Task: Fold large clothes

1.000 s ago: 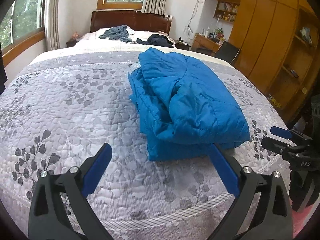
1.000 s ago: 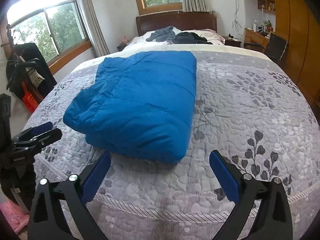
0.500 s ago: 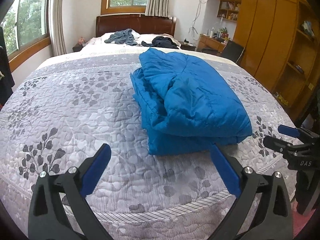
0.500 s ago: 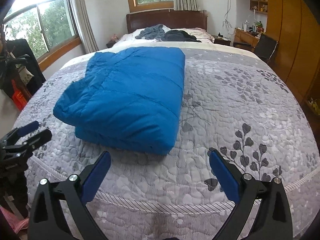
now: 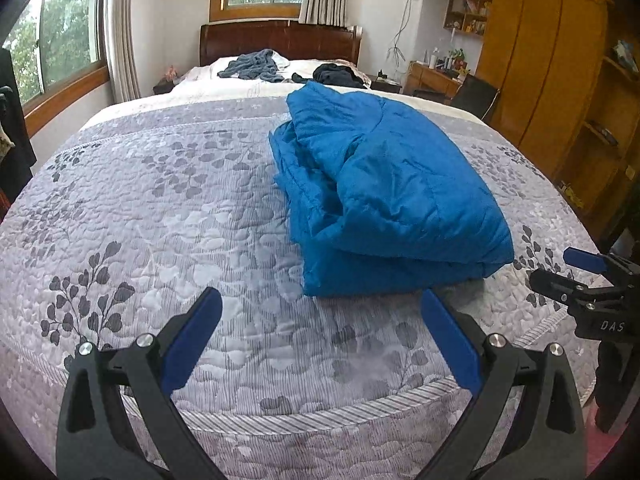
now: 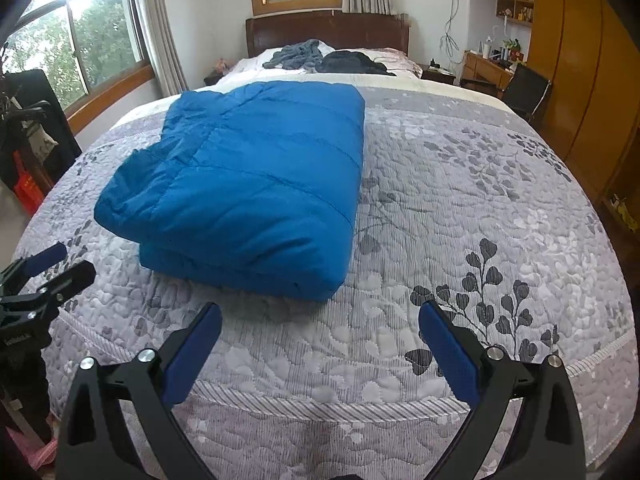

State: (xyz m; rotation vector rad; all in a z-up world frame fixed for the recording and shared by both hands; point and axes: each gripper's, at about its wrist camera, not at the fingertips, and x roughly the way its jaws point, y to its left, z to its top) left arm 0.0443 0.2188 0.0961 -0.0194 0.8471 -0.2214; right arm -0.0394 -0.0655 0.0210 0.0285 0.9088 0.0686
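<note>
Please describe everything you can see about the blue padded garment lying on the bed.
The blue padded garment is bright blue, quilted with stitched lines, and looks like puffy, slightly shiny fabric. It is folded into a thick, roughly rectangular bundle of several layers; the left wrist view shows the stacked, looser edges on one side. It lies flat on the grey floral bedspread, near the foot of the bed. Only the bedspread touches it. Both grippers, left and right, are open and clear of it.
</note>
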